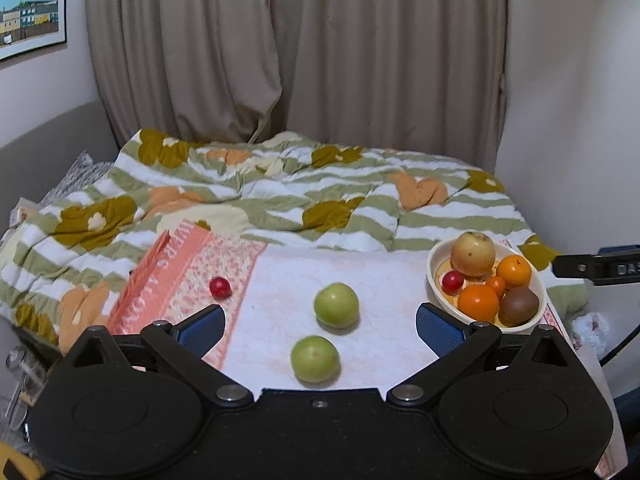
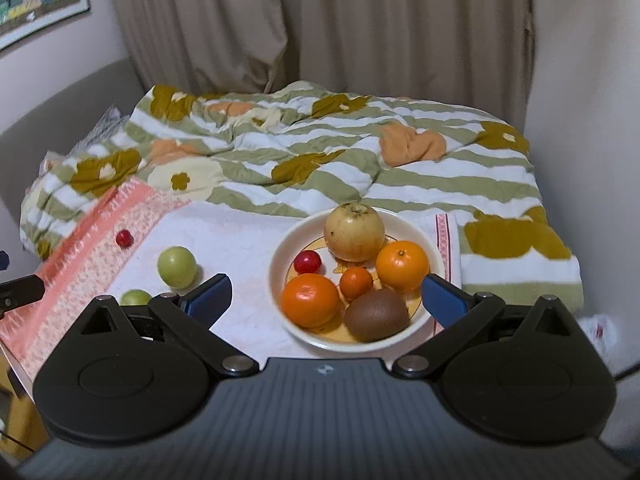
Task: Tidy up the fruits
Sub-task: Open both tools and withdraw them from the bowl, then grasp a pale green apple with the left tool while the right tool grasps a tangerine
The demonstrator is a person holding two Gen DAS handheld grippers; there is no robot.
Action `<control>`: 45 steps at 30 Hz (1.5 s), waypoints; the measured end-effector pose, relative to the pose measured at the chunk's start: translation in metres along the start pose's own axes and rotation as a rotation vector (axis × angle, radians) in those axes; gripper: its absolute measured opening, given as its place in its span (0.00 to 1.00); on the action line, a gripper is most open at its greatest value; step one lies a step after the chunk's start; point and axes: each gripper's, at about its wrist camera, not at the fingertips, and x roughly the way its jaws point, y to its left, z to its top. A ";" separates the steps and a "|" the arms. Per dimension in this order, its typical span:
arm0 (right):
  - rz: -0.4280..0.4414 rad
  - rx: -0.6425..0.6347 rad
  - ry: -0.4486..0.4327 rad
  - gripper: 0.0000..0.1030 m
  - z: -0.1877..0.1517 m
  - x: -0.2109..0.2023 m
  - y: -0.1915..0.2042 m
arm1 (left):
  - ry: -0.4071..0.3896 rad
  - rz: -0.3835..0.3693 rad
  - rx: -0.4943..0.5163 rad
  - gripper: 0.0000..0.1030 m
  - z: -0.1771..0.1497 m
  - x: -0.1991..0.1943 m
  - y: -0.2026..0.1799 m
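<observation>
Two green apples lie on the white towel, one farther (image 1: 336, 305) (image 2: 177, 267) and one nearer (image 1: 315, 359) (image 2: 135, 297). A small red fruit (image 1: 220, 287) (image 2: 124, 238) sits on the towel's pink border. A cream bowl (image 1: 434, 280) (image 2: 280, 256) holds a yellow apple (image 1: 473, 254) (image 2: 354, 232), two oranges (image 1: 479, 302) (image 2: 402, 265), a small tangerine (image 2: 356, 282), a kiwi (image 1: 519, 306) (image 2: 377, 315) and a red fruit (image 1: 452, 281) (image 2: 307, 261). My left gripper (image 1: 320, 330) is open and empty, above the nearer apple. My right gripper (image 2: 326, 298) is open and empty, over the bowl.
The towel (image 1: 280, 280) lies on a bed with a green-striped flowered quilt (image 1: 280, 192). Beige curtains (image 1: 300, 48) hang behind. A wall stands at the right (image 2: 580, 80). The right gripper's body (image 1: 600, 266) shows at the left wrist view's right edge.
</observation>
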 end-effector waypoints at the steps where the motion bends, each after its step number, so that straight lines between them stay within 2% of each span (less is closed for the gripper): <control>1: -0.009 0.014 -0.003 1.00 -0.002 -0.005 0.003 | -0.007 -0.009 0.012 1.00 0.001 -0.001 0.006; 12: -0.189 0.125 0.004 1.00 -0.030 -0.023 0.065 | -0.033 -0.154 0.163 1.00 0.002 0.010 0.064; 21: -0.288 0.265 0.015 1.00 -0.058 -0.005 0.111 | 0.029 -0.330 0.272 1.00 0.000 0.056 0.090; 27: -0.333 0.320 0.047 1.00 -0.073 0.019 0.125 | 0.080 -0.409 0.343 1.00 -0.004 0.092 0.083; 35: -0.350 0.351 0.111 1.00 -0.090 0.055 0.125 | 0.152 -0.465 0.437 0.98 -0.021 0.134 0.062; 38: -0.340 0.363 0.124 1.00 -0.094 0.064 0.124 | 0.191 -0.480 0.467 0.87 -0.029 0.148 0.054; 45: -0.318 0.354 0.160 1.00 -0.099 0.083 0.123 | 0.239 -0.506 0.498 0.83 -0.040 0.169 0.040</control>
